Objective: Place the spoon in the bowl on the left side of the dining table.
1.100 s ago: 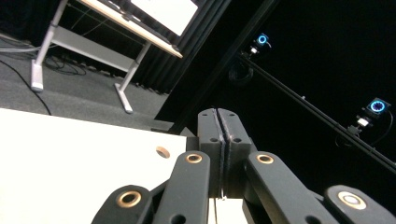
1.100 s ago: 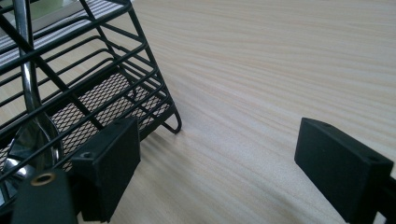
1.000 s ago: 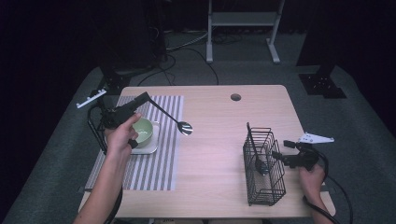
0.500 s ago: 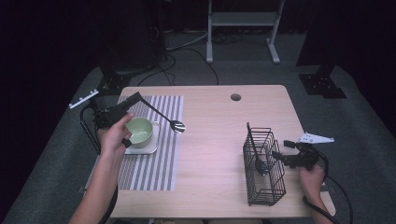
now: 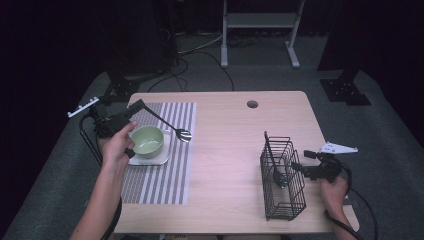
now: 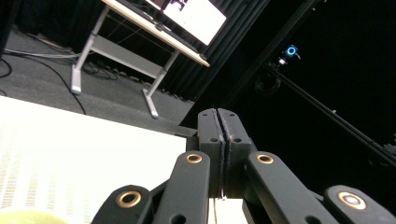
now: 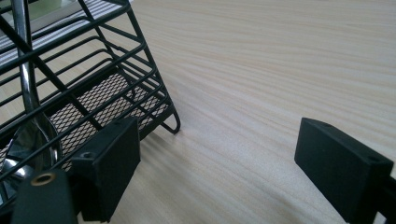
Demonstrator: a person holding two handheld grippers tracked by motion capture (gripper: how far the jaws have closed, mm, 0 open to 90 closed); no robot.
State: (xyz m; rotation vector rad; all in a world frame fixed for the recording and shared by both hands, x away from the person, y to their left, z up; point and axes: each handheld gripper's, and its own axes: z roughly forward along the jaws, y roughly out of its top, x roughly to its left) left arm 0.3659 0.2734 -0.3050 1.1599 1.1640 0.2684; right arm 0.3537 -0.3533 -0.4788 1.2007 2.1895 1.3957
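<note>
Left gripper (image 5: 131, 111), jaws pressed tight together on the handle of a black-handled spoon (image 5: 170, 126), holds it out over the green bowl (image 5: 147, 140) on its white square plate (image 5: 159, 160), spoon head just past the bowl's rim above the striped placemat (image 5: 165, 180); vs a sec ago, gripper and spoon have slid left, off the bare wood and back over the mat. Right gripper (image 5: 296, 167) sits w/ jaws spread wide, gripping nothing, right beside the black wire caddy (image 5: 282, 187) w/ a metal utensil (image 7: 28, 93) standing in it, same spot as before.
</note>
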